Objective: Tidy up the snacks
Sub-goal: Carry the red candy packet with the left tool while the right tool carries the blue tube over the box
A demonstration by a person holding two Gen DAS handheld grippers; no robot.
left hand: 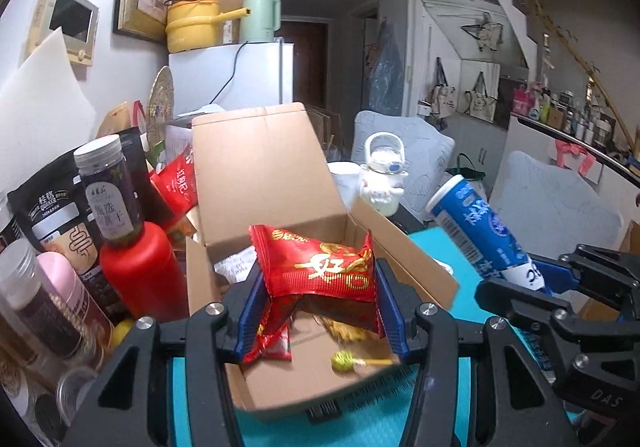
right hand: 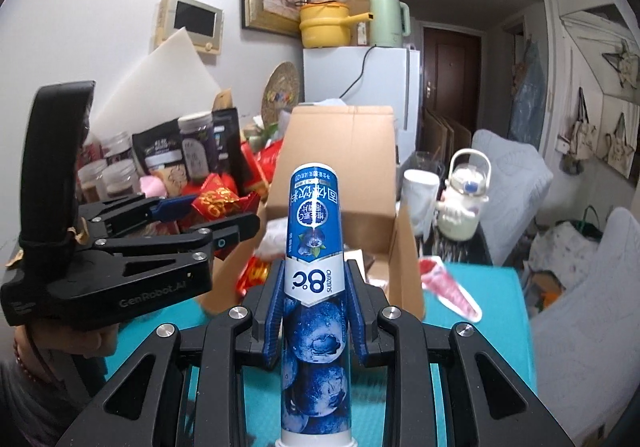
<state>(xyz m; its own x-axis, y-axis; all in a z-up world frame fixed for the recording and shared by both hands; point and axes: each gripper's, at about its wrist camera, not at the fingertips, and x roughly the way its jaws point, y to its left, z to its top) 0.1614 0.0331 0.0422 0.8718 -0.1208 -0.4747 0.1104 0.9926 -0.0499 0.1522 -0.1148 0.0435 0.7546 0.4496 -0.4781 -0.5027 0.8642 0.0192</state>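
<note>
as we read it: both claws were loaded above the open cardboard box (left hand: pixel 256 183).
left claw (left hand: pixel 316 311): pinched a red snack packet (left hand: pixel 320 263) right over the box's mouth, so we had it nearer.
right claw (right hand: pixel 316 311): clamped a blue tube (right hand: pixel 314 247), long axis pointing at the box ahead.
in the way: raised flap behind; jars and red bottle (left hand: pixel 140 271) crowded left.
desk (right hand: pixel 500 287): teal, a pink wrapper (right hand: pixel 448 287) beside the box.

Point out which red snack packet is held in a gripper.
The big red packet with gold lettering, clamped in the left gripper above the box. The other red packets lie loose beside the box.
</note>
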